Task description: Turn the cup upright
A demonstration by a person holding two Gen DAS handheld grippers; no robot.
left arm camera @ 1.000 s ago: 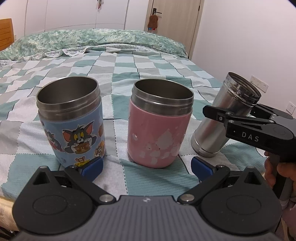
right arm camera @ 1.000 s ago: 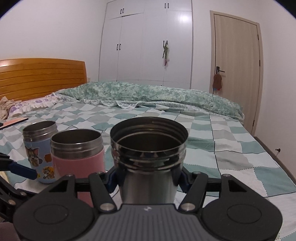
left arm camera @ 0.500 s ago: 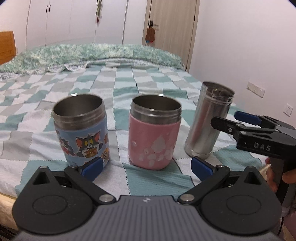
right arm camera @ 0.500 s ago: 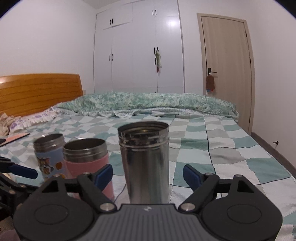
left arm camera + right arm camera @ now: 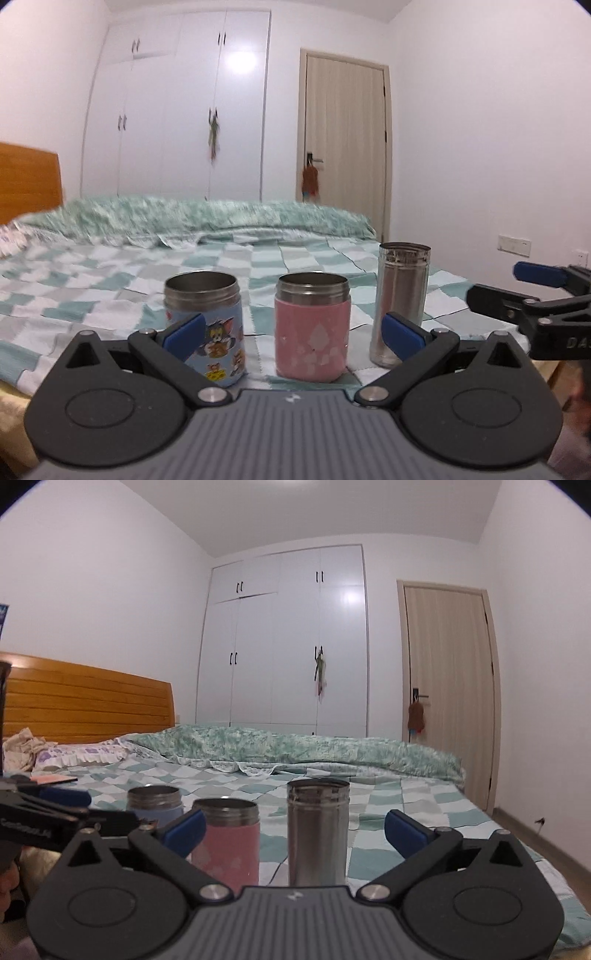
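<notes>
Three cups stand upright in a row near the front edge of the bed: a blue cartoon cup, a pink cup and a tall steel cup. They also show in the right wrist view: the blue cup, the pink cup, the steel cup. My left gripper is open and empty, pulled back from the cups. My right gripper is open and empty, back from the steel cup; it also shows at the right of the left wrist view.
The bed has a green and white checked quilt and a folded green duvet at the far side. A wooden headboard is at the left. A white wardrobe and a door stand behind.
My right gripper opened, let go of the steel cup, which now stands upright, and drew back. Both grippers pulled back and lower, away from the cups.
</notes>
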